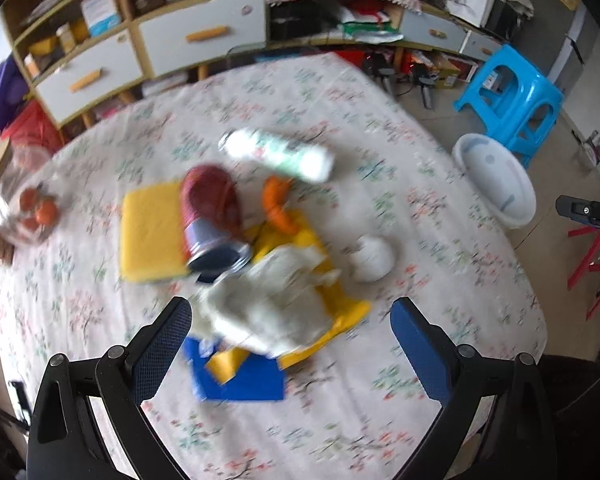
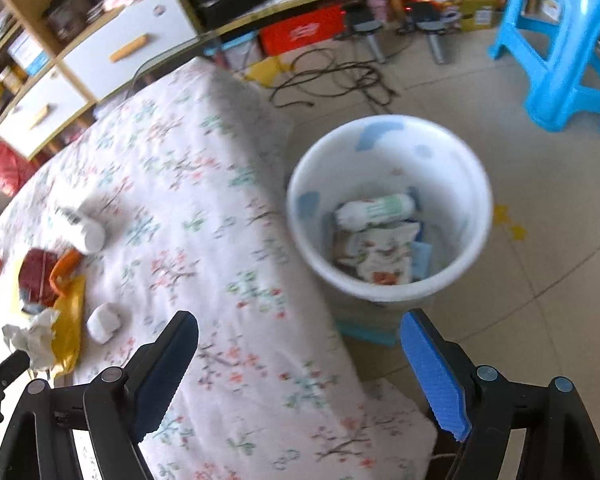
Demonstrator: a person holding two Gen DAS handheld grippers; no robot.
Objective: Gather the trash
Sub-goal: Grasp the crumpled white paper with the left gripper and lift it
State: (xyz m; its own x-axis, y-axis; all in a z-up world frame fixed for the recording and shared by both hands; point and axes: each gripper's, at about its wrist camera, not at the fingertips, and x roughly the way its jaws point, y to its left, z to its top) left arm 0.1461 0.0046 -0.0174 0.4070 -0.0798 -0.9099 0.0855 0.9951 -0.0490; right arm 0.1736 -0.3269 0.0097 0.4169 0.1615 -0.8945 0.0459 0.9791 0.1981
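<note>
Trash on table [image 1: 440, 240]: one can [image 1: 212, 216], one bottle [image 1: 280, 156] | bin [image 2: 388, 208]: one bottle | both tools wide, empty

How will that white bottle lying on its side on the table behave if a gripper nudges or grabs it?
The white bottle lies on its side on the floral tablecloth and looks cylindrical, so a nudge would probably roll it. Its smooth surface may be slippery between the pads. It is likely light and fairly stiff, though motion blur hides whether it is empty.

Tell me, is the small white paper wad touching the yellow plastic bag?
Apart. The left wrist view shows the white paper wad with flowered cloth between it and the yellow plastic bag.
</note>
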